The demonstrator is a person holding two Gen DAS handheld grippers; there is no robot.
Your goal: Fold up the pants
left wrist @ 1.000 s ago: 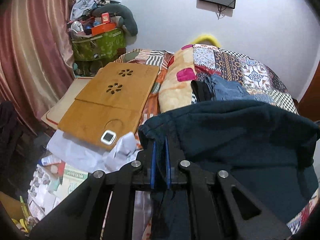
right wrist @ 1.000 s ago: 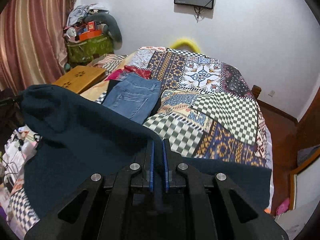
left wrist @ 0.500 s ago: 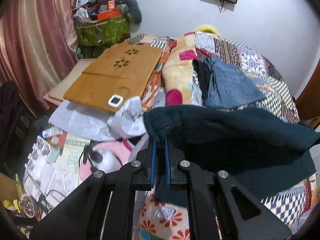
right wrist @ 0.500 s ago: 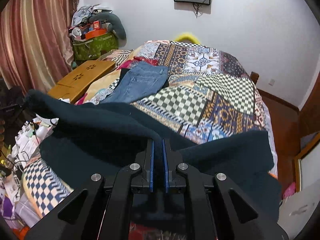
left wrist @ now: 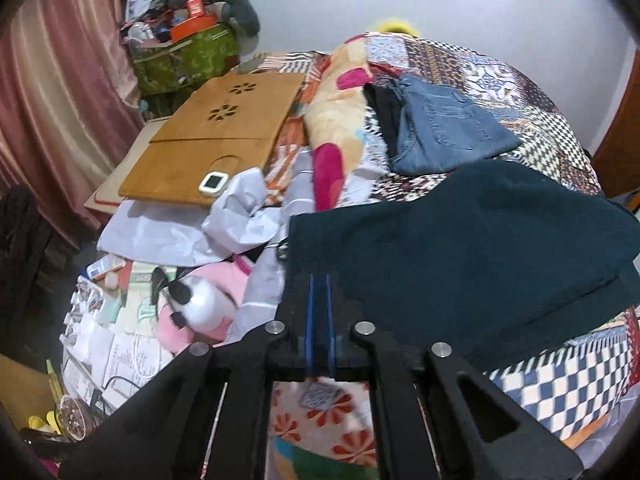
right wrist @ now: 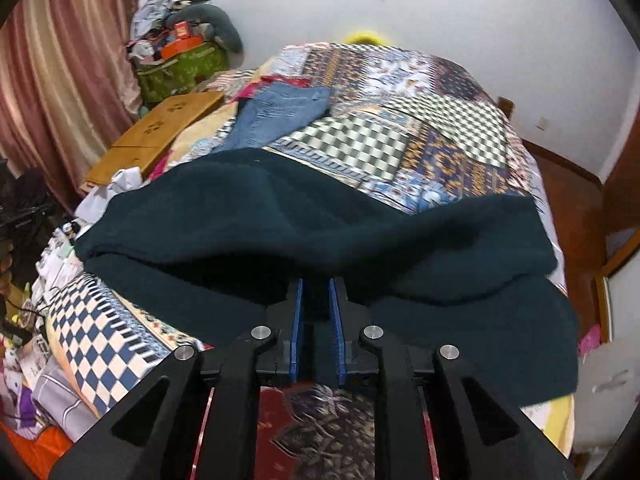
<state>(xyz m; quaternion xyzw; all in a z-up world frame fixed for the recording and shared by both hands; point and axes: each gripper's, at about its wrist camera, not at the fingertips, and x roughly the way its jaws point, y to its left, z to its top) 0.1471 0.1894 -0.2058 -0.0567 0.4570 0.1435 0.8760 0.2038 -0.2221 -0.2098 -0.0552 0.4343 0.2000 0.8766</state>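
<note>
A: While the left gripper is clenched on the near edge of the dark teal pants, what do you see in the middle of the left wrist view?

B: The blue pads stand almost together, with the cloth pinched between them. The pants spread from there to the right of the frame, folded in two layers on the patchwork bedcover.

A: And the right gripper?

B: Its jaws are opening. There is a clear gap between the blue pads; the dark cloth lies in this gap, but the pads do not seem to press on it.

A: Where are the pants in that view?

B: The pants fill the middle band of the frame, from left to right, and the upper layer makes a loose bulge.

A: What lies around them?

B: Folded blue jeans are beyond the pants, upper centre of the left view. At the left I see a wooden lap desk, crumpled white paper and a pink plush toy. A pink curtain hangs at the far left.
</note>
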